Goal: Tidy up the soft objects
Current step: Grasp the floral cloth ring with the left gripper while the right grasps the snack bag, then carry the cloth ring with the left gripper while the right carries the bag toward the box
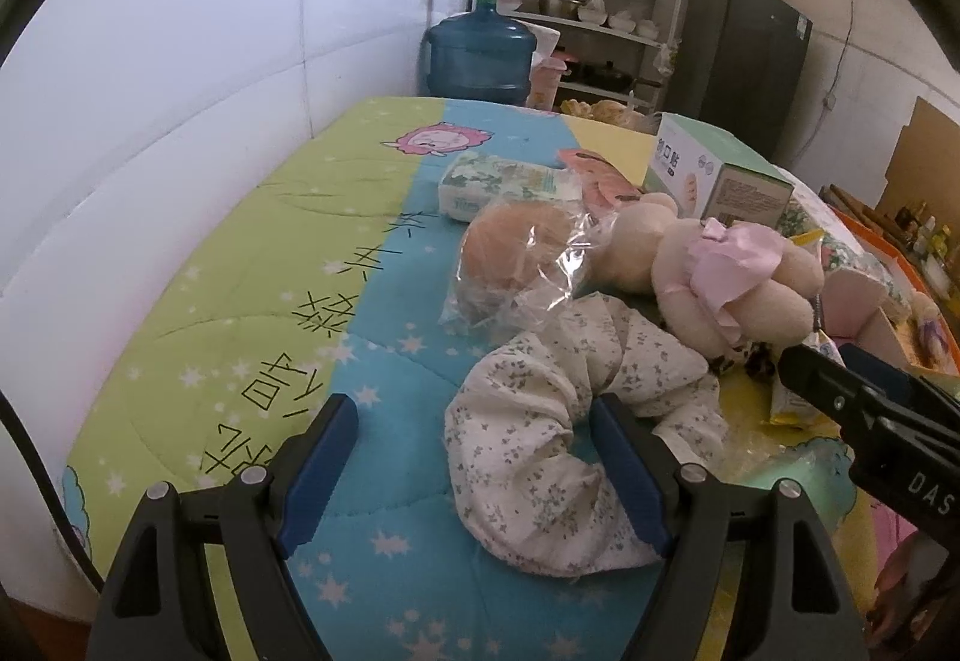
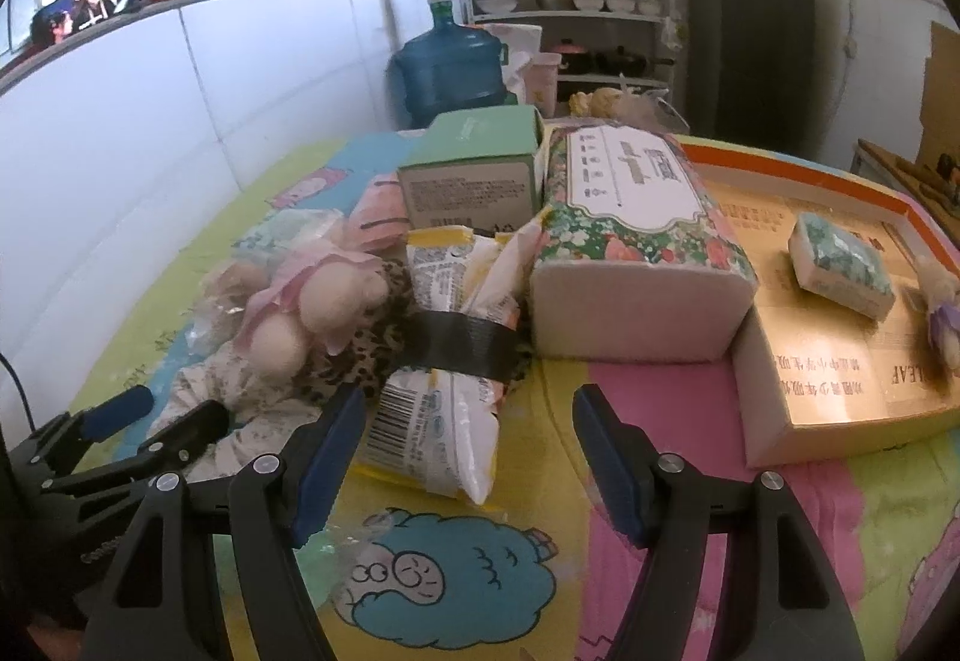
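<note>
We see a tabletop (image 1: 252, 253) covered by a bright cartoon quilt in green, blue, yellow and pink, with a heap of soft things near its middle. Our left claw (image 1: 474, 415) is released, its blue pads spread wide; the right pad rests inside the curl of a white floral scrunchie (image 1: 540, 421), the left pad over bare quilt, and nothing is pinched. Just behind the scrunchie lie a bun in a clear bag (image 1: 516, 253) and a cream plush toy with a pink bow (image 1: 720, 271), which touches the scrunchie's far edge. A small tissue pack (image 1: 510, 184) sits farther back, beside a green and white box (image 1: 720, 175). Our right claw (image 2: 468, 409) is also released and grasps nothing; a snack packet bound with black tape (image 2: 444, 361) lies between its spread pads, close against the left one. A large floral tissue pack (image 2: 636, 265) stands just right of the packet, leaning on the wall of an orange-rimmed cardboard tray (image 2: 840, 169). Inside the tray lies another small tissue pack (image 2: 840, 265). A blue water jug (image 2: 450, 67) stands behind the tabletop.
</note>
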Available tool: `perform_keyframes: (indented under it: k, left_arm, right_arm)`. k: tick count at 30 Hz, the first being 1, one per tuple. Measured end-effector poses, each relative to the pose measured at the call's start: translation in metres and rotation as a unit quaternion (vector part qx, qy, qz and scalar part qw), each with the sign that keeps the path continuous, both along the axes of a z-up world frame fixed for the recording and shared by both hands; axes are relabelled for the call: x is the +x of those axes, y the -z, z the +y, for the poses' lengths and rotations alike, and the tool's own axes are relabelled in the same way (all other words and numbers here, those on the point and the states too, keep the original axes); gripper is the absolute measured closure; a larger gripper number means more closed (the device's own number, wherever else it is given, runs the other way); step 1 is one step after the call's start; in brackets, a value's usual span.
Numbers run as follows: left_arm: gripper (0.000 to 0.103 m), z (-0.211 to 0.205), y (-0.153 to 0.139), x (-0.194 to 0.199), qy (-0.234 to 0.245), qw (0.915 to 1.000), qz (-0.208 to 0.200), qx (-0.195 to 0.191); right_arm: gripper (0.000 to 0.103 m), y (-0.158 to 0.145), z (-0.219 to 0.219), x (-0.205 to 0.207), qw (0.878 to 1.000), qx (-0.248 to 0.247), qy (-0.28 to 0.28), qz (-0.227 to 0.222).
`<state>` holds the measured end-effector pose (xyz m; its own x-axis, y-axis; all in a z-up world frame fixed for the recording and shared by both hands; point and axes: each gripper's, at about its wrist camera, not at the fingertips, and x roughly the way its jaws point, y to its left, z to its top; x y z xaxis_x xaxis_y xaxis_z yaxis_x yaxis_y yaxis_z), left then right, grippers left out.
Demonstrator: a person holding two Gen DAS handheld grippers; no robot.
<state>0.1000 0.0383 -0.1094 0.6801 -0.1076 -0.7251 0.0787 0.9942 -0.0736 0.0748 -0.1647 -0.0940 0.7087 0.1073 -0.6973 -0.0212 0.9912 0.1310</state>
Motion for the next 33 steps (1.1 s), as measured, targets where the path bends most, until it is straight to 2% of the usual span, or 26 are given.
perform_keyframes:
  k: [3, 10, 15, 17, 19, 25, 30, 33]
  left_arm:
    - [0.024, -0.001, 0.000, 0.000, 0.000, 1.0000, -0.001, 0.003]
    - [0.039, -0.004, 0.000, -0.001, 0.002, 0.9998, -0.010, 0.018]
    - [0.051, -0.003, -0.002, -0.005, 0.006, 0.9997, -0.015, 0.019]
    - [0.058, -0.003, -0.002, -0.005, 0.011, 0.9996, -0.017, 0.018]
    - [0.069, -0.003, -0.003, -0.007, 0.012, 0.9997, -0.018, 0.014]
    - [0.088, 0.001, -0.005, -0.007, 0.015, 0.9997, -0.017, -0.008]
    - [0.092, 0.005, -0.008, -0.010, 0.016, 0.9991, -0.018, -0.034]
    - [0.092, 0.004, -0.013, -0.015, 0.016, 0.9989, -0.028, -0.032]
  right_arm:
    - [0.030, 0.001, 0.001, 0.001, 1.000, -0.001, -0.001, 0.001]
    - [0.030, 0.005, 0.004, 0.004, 1.000, 0.002, -0.005, 0.009]
    - [0.056, 0.008, 0.006, 0.008, 0.999, 0.023, -0.031, 0.015]
    - [0.058, 0.007, 0.009, 0.008, 0.999, 0.015, -0.032, 0.012]
    - [0.059, 0.008, 0.009, 0.007, 0.999, 0.017, -0.033, 0.011]
    - [0.061, 0.007, 0.008, 0.001, 0.999, 0.023, -0.034, 0.006]
    - [0.062, 0.002, 0.008, -0.006, 0.999, 0.020, -0.037, -0.004]
    - [0.062, -0.001, 0.007, -0.009, 0.999, 0.019, -0.036, -0.010]
